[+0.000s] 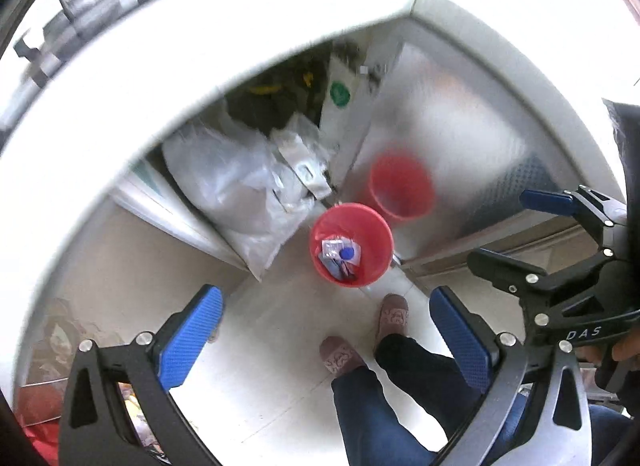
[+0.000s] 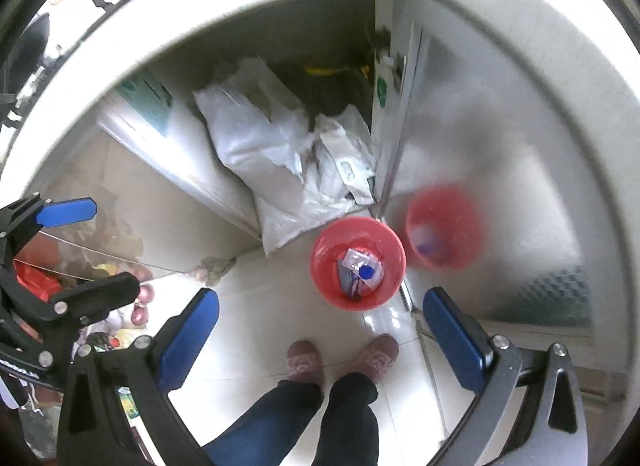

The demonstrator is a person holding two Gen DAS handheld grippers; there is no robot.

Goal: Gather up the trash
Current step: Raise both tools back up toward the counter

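The left gripper (image 1: 326, 340) hangs high with its jaws wide and empty – nothing between the blue pads. Below, on the pale floor (image 2: 256, 326), the red bin (image 2: 357, 262) stands by the steel cabinet (which mirrors it), holding the wrappers and blue-capped trash (image 2: 360, 272). The right gripper (image 2: 320, 340) also gapes empty – apparently its load is dropped.

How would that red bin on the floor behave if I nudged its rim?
The red bin looks like thin plastic holding only a few wrappers, so probably light. On the glossy tile floor it would likely slide, perhaps tip.
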